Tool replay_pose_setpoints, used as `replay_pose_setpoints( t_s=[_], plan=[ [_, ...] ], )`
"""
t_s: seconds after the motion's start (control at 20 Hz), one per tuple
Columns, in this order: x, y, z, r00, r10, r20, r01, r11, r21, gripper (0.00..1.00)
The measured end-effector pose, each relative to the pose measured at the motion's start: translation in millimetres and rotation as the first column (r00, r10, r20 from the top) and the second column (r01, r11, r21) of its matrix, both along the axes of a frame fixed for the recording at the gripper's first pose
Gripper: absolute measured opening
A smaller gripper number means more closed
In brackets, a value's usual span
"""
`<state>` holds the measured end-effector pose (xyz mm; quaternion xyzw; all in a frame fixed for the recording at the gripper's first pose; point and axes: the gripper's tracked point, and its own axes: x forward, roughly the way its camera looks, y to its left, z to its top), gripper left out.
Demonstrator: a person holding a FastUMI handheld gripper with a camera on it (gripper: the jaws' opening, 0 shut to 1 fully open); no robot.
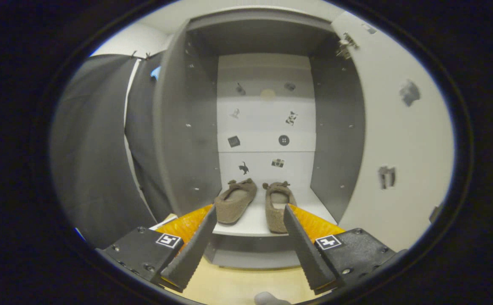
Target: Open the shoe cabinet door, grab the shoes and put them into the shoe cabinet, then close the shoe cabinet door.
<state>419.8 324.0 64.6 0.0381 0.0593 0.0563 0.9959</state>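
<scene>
- Brown plush fabric: the pair of slippers [252, 204] is sitting side by side on the white bottom shelf [250, 226] of the shoe cabinet [187, 127], toes pointing inward toward the back, heels near the shelf's front lip. I am judging this as the put-away position, set far enough in for the door to clear them.
- Grey panels: the cabinet's side walls are framing the compartment; the back panel [266, 114] is showing pale, with small dark pictogram stickers scattered over it (a cat shape, a button, a camera among them). I am finding no readable brand or writing there.
- White slab: the cabinet door [399, 140] is standing swung wide to the right, hinge hardware [346, 44] showing at its top inner corner, a few dark stickers on its inner face. It is open, so I am judging the closing step as the one left.
- My gripper [250, 237]: I am holding it released, fingers spread apart and grasping nothing, the slippers lying just beyond the fingertips. Square coded markers are sitting on each finger mount; I am reading no text on them.
- Pale wood floor [238, 284]: it is lying below the fingers, in front of the cabinet base.
</scene>
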Motion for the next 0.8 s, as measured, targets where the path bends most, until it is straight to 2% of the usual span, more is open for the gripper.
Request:
replay_pose_setpoints(
  t_s=[0.3, 0.55, 0.8],
  plan=[
    [-144, -10, 1, 0.996, 0.056, 0.065, -0.057, 0.998, 0.019, 1.00],
    [-247, -55, -9, 0.993, 0.083, 0.082, -0.084, 0.996, 0.014, 1.00],
    [-311, -149, -17, 0.995, -0.007, 0.099, 0.006, 1.000, 0.013, 1.00]
  ],
)
